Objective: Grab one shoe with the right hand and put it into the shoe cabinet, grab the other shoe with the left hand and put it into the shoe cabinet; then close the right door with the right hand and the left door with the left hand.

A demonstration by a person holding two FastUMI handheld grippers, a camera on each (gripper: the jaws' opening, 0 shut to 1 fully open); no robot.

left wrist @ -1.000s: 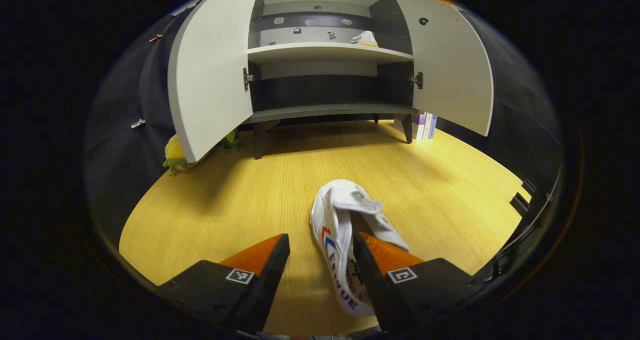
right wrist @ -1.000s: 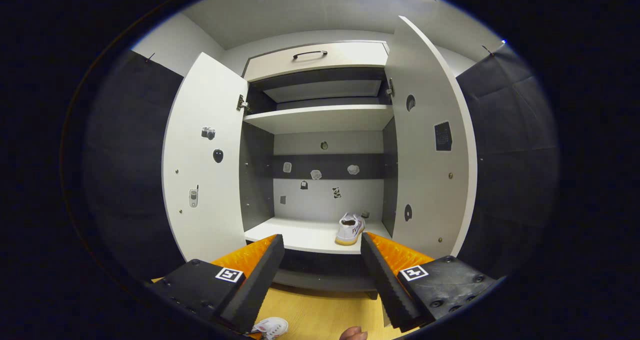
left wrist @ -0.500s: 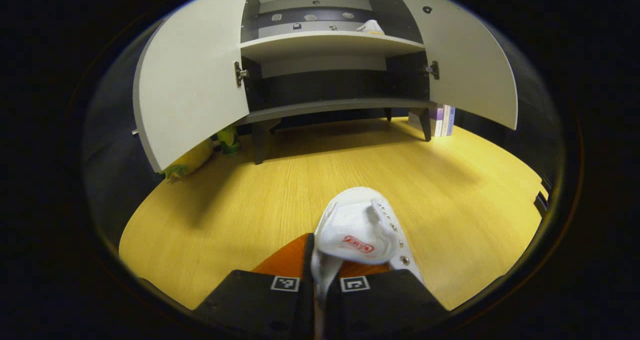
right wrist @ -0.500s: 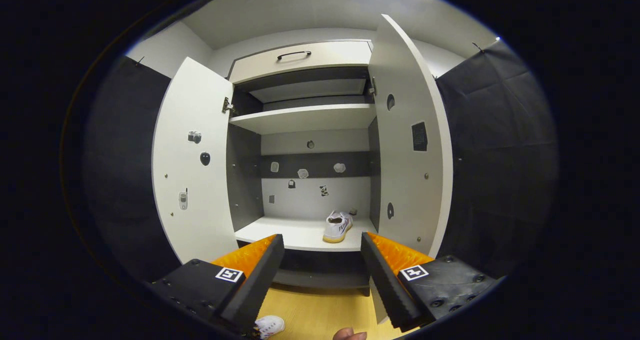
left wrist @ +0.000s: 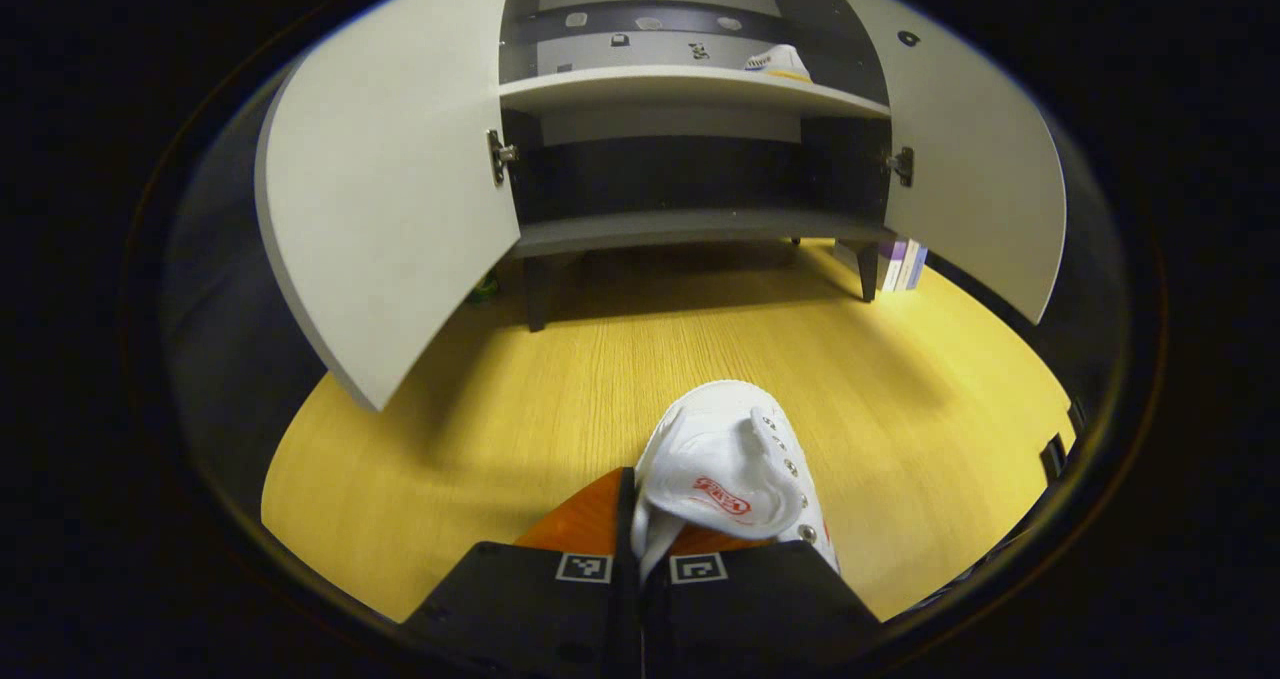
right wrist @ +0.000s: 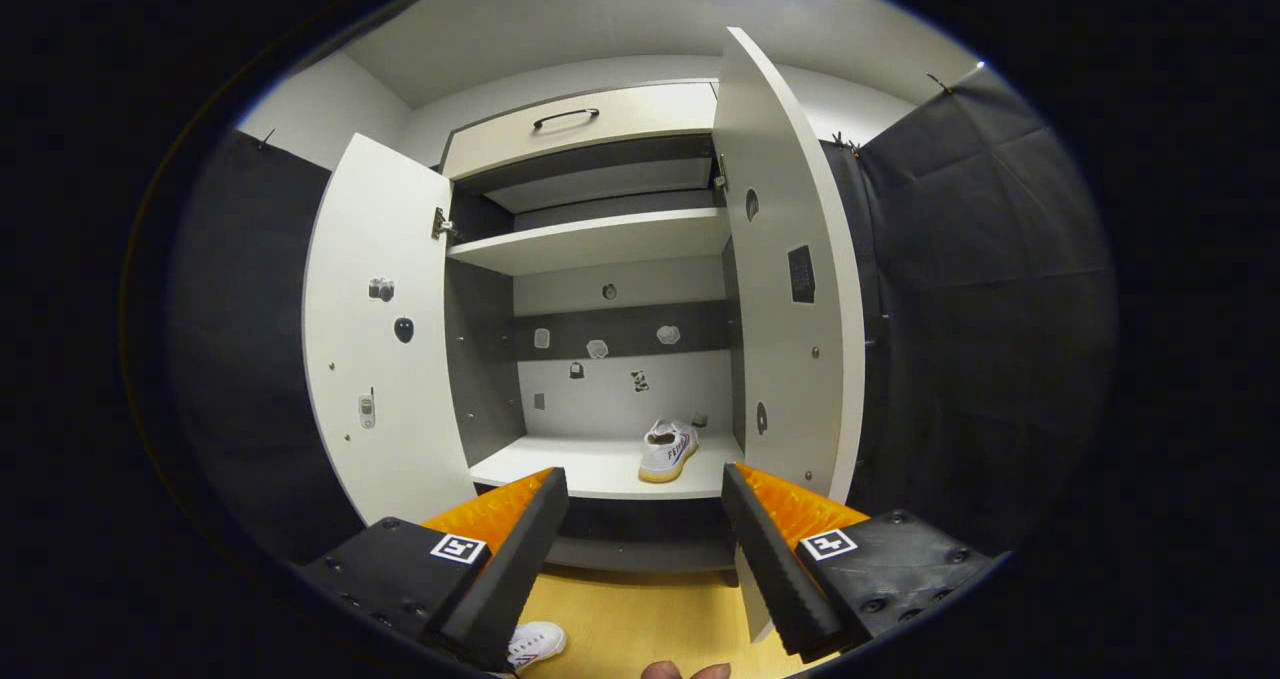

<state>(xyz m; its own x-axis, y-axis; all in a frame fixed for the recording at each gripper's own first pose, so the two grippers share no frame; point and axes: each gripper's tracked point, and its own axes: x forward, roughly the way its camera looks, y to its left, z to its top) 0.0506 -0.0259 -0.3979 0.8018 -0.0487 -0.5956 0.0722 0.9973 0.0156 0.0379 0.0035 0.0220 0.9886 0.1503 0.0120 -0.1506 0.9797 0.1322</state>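
Shoe (left wrist: 730, 464) pinched in left tool (left wrist: 640, 559), prob. by heel.

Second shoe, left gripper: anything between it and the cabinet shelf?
Nothing visible. The left gripper is shut on the second shoe; both doors stand open, with bare floor up to the cabinet. The first shoe sits at the shelf's right.

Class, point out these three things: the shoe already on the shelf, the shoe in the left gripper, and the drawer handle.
Shelf shoe (right wrist: 668, 451), right gripper view, its heel.
Gripped shoe (left wrist: 722, 469), left gripper view, its tongue.
Drawer handle (right wrist: 565, 116), right gripper view, middle of the bar.
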